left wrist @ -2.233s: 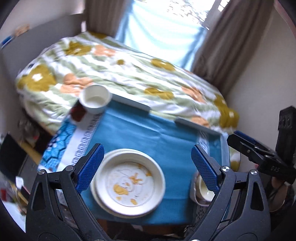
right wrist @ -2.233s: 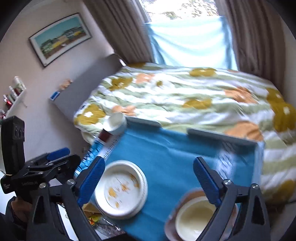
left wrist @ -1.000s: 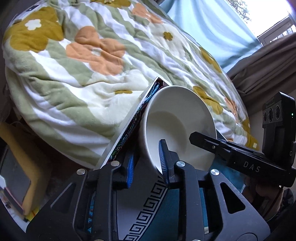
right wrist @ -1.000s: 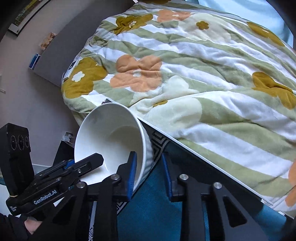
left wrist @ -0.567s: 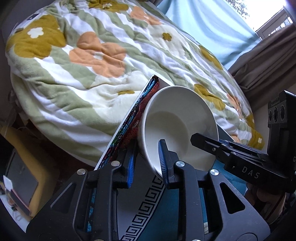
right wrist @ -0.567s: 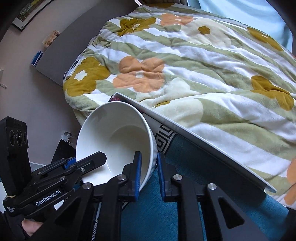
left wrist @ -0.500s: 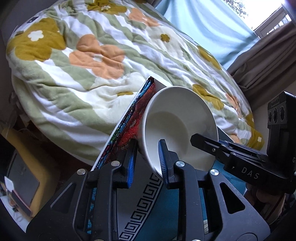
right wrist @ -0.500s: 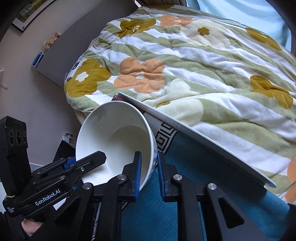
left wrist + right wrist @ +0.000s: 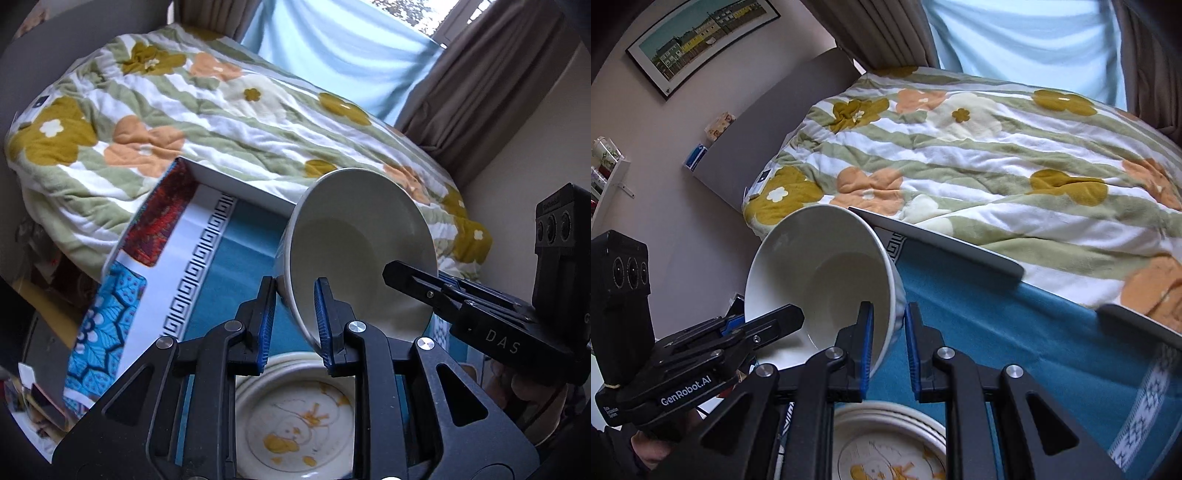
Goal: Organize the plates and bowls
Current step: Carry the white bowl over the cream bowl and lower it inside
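A white bowl (image 9: 358, 240) is held in the air, tilted, by both grippers. My left gripper (image 9: 293, 317) is shut on its left rim; my right gripper (image 9: 888, 339) is shut on its right rim, and the bowl also shows in the right wrist view (image 9: 820, 273). Each gripper shows in the other's view, the right one (image 9: 417, 280) and the left one (image 9: 768, 325). Below the bowl lies a stack of white plates with yellow food stains (image 9: 299, 421), near the table's front edge, also seen in the right wrist view (image 9: 890, 454).
The table carries a blue cloth (image 9: 240, 258) with a patterned border (image 9: 184, 273). A bed with a flowered quilt (image 9: 979, 147) lies just behind the table. Another bowl (image 9: 550, 417) shows partly at the right edge. A curtained window (image 9: 332, 55) is behind.
The bowl has been lifted off the table's far left corner and carried back and right, over the stained plates. Both grippers stay shut on its rim.
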